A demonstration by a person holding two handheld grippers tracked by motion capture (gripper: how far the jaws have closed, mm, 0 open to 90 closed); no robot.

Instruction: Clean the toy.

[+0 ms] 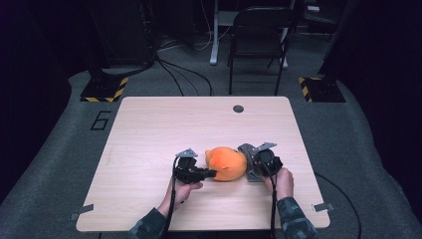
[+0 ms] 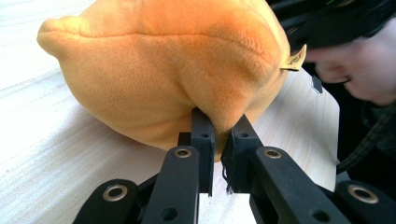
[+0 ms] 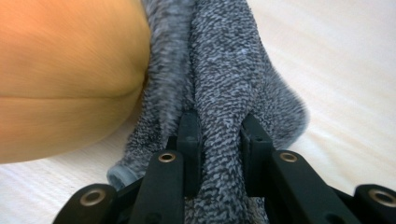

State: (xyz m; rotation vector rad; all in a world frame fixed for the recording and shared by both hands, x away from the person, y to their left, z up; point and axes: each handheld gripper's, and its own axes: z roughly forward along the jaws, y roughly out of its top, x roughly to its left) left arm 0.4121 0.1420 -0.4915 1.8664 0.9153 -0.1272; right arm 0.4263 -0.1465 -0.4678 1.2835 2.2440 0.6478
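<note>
You've got your left gripper (image 2: 219,140) pinched tight on the orange plush toy (image 1: 227,163) mid-table and your right gripper (image 3: 219,135) clamped on the grey knitted sock (image 3: 224,84) against it, so both are gripped, dressing likely remains.

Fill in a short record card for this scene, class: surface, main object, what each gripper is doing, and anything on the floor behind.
surface: pale wooden table
main object: orange plush toy lying on the table
left gripper: shut on a fold of the plush
right gripper: shut on a grey knitted sock beside the plush
plush detail: small tag at one end
behind table: black folding chair
</note>
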